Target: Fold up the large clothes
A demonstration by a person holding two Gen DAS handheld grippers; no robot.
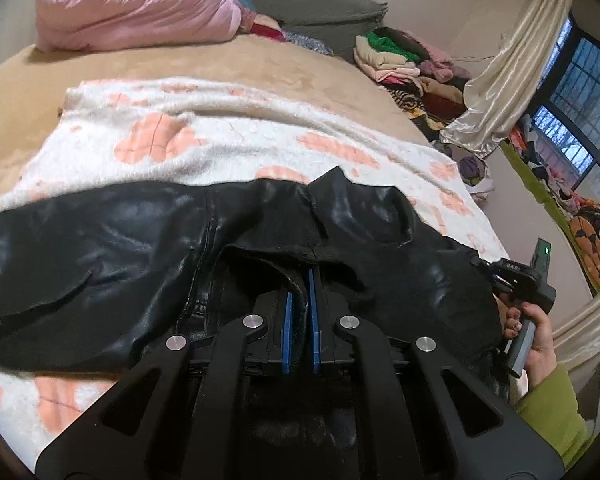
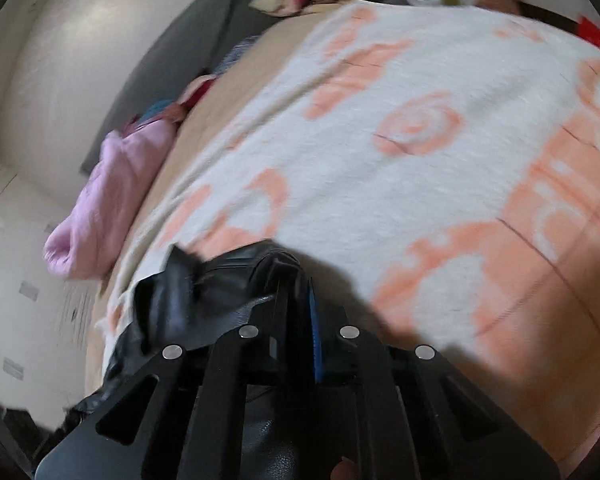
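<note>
A black leather jacket (image 1: 120, 240) lies crumpled across a white blanket with peach shapes (image 1: 228, 136) on the bed. My left gripper (image 1: 300, 278) is shut on the jacket's dark inner edge, with cloth pinched between its blue pads (image 1: 287, 320). In the right wrist view, my right gripper (image 2: 296, 280) is shut on another shiny fold of the jacket (image 2: 220, 276), which bunches up to its left. A hand (image 1: 540, 336) in a green sleeve holds the right gripper's handle at the jacket's right end in the left wrist view; its fingertips are hidden there.
A rolled pink quilt (image 1: 140, 4) and a grey pillow (image 1: 300, 0) lie at the bed's far end. Stacked clothes (image 1: 404, 60) fill the far right corner beside a cream curtain (image 1: 512, 64) and a window (image 1: 580, 92). The blanket (image 2: 420, 160) spreads wide ahead of the right gripper.
</note>
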